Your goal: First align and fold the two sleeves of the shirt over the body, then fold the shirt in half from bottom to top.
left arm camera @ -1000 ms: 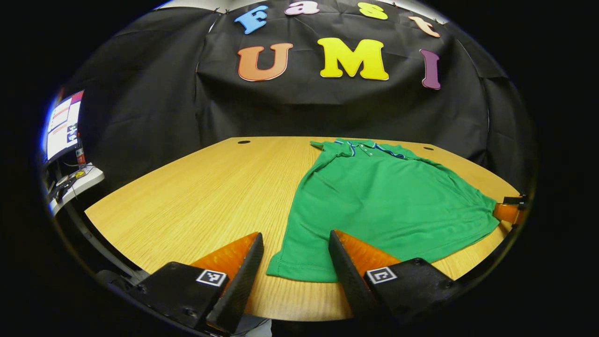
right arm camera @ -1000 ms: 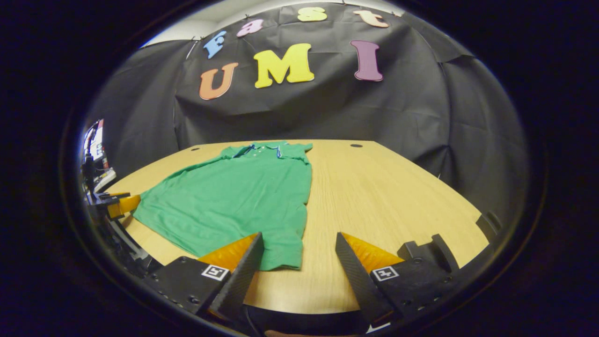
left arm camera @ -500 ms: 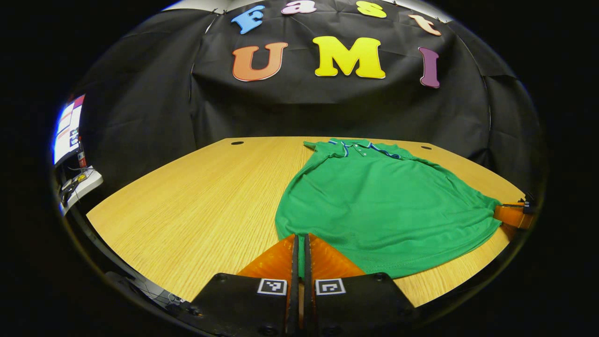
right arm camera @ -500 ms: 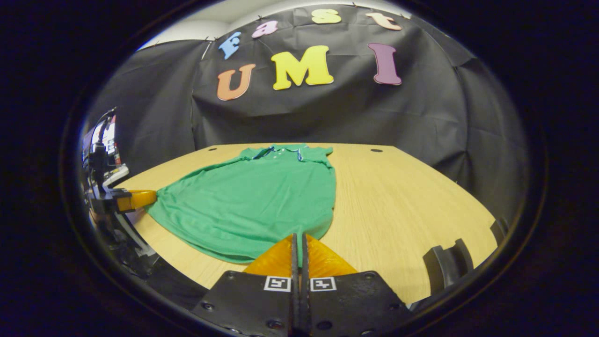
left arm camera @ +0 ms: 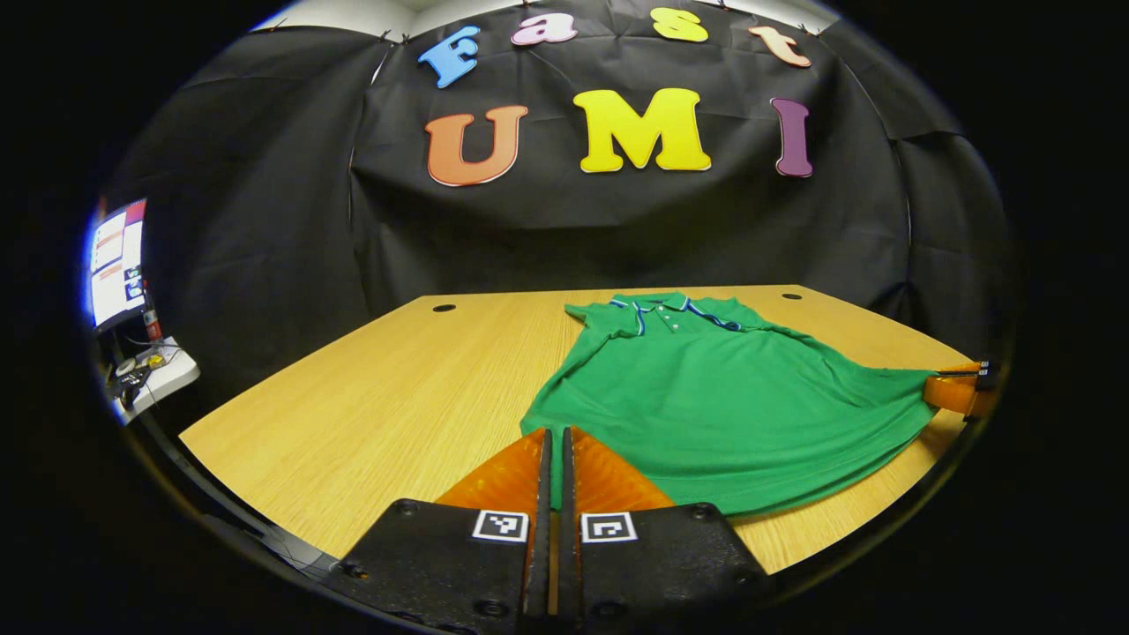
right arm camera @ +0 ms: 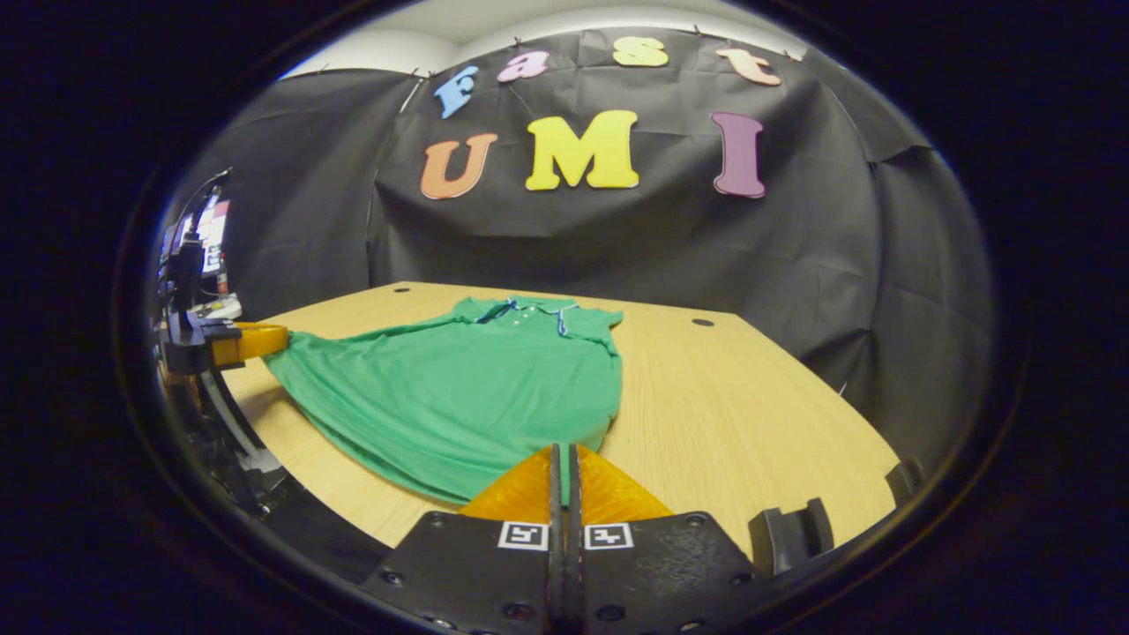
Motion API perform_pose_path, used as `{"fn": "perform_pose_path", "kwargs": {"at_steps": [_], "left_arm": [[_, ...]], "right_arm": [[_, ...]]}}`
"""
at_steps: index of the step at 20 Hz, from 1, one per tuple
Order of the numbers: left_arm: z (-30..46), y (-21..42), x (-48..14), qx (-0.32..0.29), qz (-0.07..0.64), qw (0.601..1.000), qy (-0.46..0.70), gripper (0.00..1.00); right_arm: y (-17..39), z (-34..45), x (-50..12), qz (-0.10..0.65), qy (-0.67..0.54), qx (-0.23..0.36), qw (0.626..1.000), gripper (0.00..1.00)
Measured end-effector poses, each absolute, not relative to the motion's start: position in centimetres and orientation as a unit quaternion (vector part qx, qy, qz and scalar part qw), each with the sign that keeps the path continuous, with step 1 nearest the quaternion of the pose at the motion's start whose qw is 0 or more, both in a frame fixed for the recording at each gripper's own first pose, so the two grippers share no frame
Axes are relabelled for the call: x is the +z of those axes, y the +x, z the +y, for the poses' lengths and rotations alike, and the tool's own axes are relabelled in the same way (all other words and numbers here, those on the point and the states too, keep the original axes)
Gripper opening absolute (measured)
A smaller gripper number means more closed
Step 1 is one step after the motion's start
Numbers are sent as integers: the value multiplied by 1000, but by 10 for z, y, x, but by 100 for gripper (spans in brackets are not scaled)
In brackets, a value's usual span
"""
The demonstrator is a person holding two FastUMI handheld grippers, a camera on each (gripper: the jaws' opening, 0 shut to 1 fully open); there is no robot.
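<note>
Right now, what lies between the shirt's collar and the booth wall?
In the left gripper view, only bare wooden table lies between the collar and the wall.

Shirt ahead of my fingers: solid green, no print. Collar at its far end is green too, edged with blue and white stripes, small white buttons down the placket. Table under it: light yellow-tan wood, fine straight grain, with dark round holes near its far edge. Black-and-white square markers sit on black housings just behind my fingers, on both hands.
</note>
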State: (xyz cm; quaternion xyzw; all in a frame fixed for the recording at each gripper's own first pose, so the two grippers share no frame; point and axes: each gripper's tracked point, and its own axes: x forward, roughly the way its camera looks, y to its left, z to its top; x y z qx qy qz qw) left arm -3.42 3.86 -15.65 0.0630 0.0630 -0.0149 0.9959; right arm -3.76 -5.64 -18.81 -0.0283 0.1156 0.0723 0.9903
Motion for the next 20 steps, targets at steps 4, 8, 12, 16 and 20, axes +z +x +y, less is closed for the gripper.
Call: {"fn": "perform_pose_path", "kwargs": {"at_steps": [4,8,12,16,20], "left_arm": [[33,-21,-130,-17,47,997,56,10],[31,3,-92,-20,25,998,48,10],[30,32,-60,-19,0,999,45,9],[28,69,-33,-21,-6,999,43,10],[28,122,-16,-20,-12,999,49,10]], "right_arm": [[-23,-59,-151,84,-38,65,994,0],[8,-72,-102,42,-37,42,998,0],[41,-71,-68,10,-41,33,999,0],[80,-69,-35,-11,-45,31,998,0],[136,-66,-7,-29,-56,27,998,0]]}}
